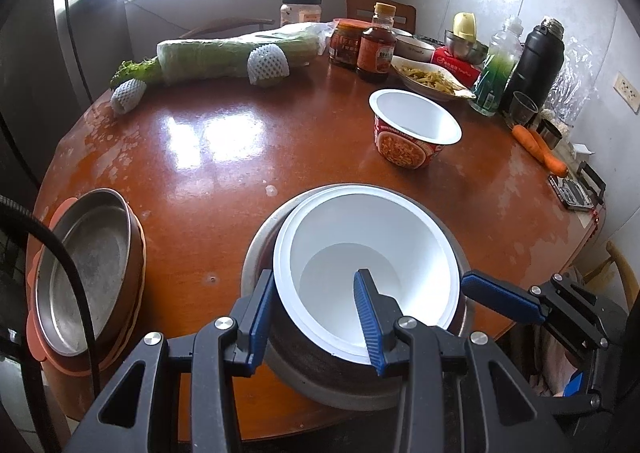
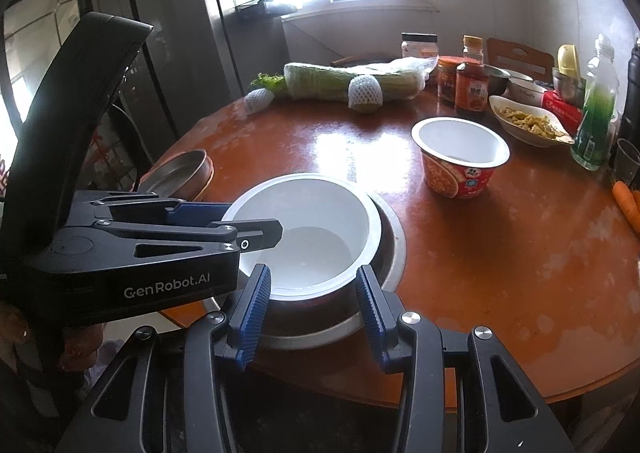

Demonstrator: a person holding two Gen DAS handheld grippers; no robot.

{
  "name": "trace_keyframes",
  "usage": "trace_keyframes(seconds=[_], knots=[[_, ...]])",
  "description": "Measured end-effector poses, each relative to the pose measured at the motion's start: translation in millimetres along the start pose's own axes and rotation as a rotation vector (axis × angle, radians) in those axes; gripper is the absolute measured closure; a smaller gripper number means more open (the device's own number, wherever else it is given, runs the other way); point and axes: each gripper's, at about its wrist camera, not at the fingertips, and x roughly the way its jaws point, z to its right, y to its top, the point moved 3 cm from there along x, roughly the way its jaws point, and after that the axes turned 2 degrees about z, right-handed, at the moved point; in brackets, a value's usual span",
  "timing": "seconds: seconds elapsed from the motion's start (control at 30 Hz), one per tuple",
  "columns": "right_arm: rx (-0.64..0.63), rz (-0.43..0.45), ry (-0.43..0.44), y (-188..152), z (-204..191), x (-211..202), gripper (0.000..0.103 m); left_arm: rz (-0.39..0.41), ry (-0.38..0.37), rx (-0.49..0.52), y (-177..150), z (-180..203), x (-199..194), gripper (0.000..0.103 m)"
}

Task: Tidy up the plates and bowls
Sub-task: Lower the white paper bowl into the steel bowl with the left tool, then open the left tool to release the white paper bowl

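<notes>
- While my left gripper (image 1: 316, 317) clamps the near rim of one white bowl (image 1: 360, 237), nested in one metal bowl (image 1: 320, 377) at the counter's (image 1: 224, 157) near edge.
- My right gripper (image 2: 312, 313) straddles that rim, not pinching.
- One red cup-bowl (image 1: 412, 133) stands well beyond; two stacked plates (image 1: 88, 277) at the left edge.

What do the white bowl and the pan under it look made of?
White bowl: probably thin plastic or coated paper, with a smooth matte inside and a thin rolled rim like the printed instant-noodle cup behind it.
Pan under it: metal, likely stainless steel, with a dull grey brushed rim and a darker, stained-looking wall.
</notes>
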Motion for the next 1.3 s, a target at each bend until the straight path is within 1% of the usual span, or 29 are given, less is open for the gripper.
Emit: trace_keyframes(seconds=[0.5, 0.7, 0.83, 0.97, 1.13, 1.3], knots=[[0.033, 0.018, -0.011, 3, 9, -8, 0.055, 0.033, 0.013, -0.014, 3, -7, -11, 0.062], [0.044, 0.032, -0.017, 4, 12, -13, 0.053, 0.060, 0.024, -0.009, 5, -6, -19, 0.059], [0.048, 0.048, -0.009, 6, 12, -17, 0.052, 0.074, 0.035, -0.002, 7, -4, -24, 0.053], [0.060, 0.056, -0.012, 7, 14, -20, 0.049, 0.090, 0.041, 0.000, 9, -2, -28, 0.052], [0.080, 0.068, -0.005, 9, 19, -22, 0.047, 0.107, 0.044, -0.005, 11, -1, -30, 0.049], [0.103, 0.088, -0.010, 15, 29, -23, 0.044, 0.109, 0.042, -0.009, 18, 0, -27, 0.049]])
